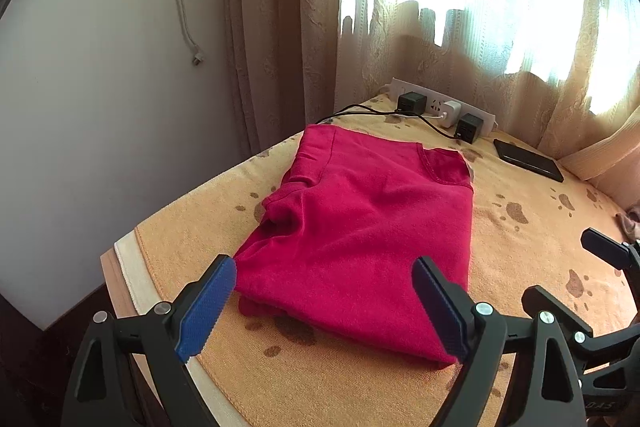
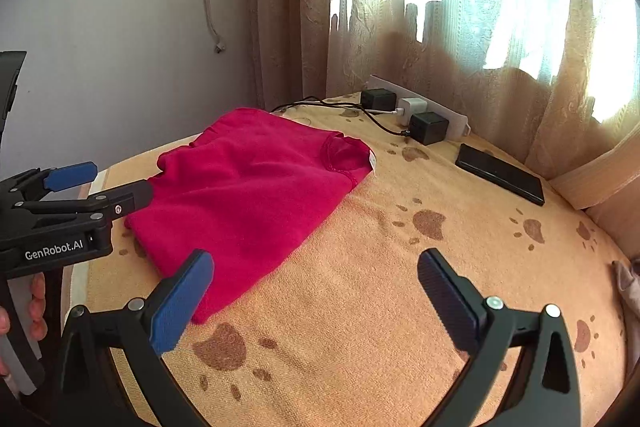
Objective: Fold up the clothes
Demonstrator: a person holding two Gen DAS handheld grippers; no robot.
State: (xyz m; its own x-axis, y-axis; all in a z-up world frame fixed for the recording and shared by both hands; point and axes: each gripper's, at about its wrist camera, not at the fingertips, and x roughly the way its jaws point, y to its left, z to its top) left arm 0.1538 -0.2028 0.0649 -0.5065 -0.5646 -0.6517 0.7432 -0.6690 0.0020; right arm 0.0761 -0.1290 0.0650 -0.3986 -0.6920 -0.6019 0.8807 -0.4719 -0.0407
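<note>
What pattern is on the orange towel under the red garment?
Brown paw prints on the orange towel, clearest in the right wrist view.

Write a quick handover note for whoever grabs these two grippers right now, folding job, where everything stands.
Left gripper: open, nothing held, poised over the near edge of the red garment.
Right gripper: open, nothing held, over bare towel to the right of the garment.
Garment: lies folded into a compact rectangle on the orange paw-print towel, collar towards the power strip.
Done: the folds appear complete.
Left: perhaps a tidy of the bunched left edge; whether another fold is wanted, I cannot tell. Phone stays clear.
</note>
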